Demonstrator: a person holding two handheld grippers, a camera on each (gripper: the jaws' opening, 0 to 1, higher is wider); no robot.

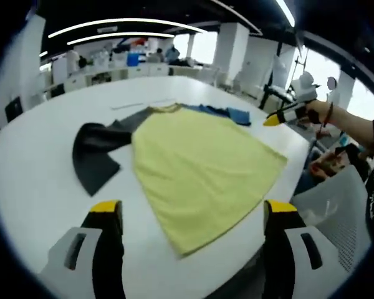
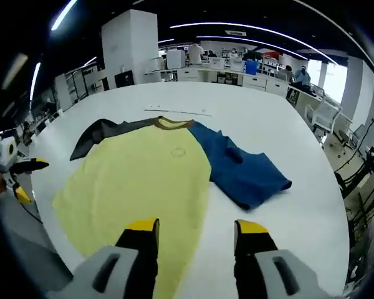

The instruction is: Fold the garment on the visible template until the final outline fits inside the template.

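Garment spread flat, both grippers hovering spread and empty

The garment (image 1: 199,165) lies ahead of the left gripper (image 1: 193,215) and right gripper (image 2: 193,233); the dark sleeve (image 1: 96,152) could bunch, leaving the outline oversized.

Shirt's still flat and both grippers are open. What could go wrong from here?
The yellow shirt hem reaches the table edge nearest the grippers, so a pull that way could drag it off. The dark sleeve and the blue sleeve sprawl wide and already lie crumpled, so folds may bunch and overrun the outline.
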